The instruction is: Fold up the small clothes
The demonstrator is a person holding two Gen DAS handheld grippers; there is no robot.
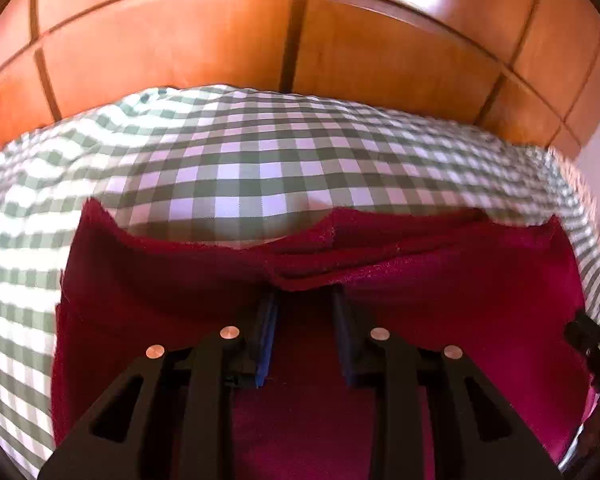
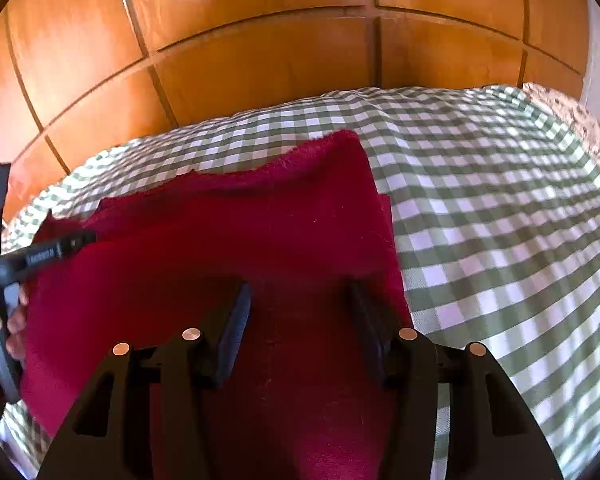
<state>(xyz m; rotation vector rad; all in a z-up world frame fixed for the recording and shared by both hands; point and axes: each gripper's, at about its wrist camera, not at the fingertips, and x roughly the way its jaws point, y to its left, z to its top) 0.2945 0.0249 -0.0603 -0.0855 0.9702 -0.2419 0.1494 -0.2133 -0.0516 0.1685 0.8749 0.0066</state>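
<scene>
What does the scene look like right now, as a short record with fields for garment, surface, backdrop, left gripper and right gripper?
garment: dark red cloth, partly folded, layered edges at its far side
surface: green-and-white checked cover, cloth lies on it
backdrop: wooden panels behind the cover
left gripper: jaws open, tips under a raised fold of the cloth
right gripper: jaws open, over the cloth near its right edge

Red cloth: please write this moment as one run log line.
red cloth on checked cover | left gripper open | right gripper open
</scene>
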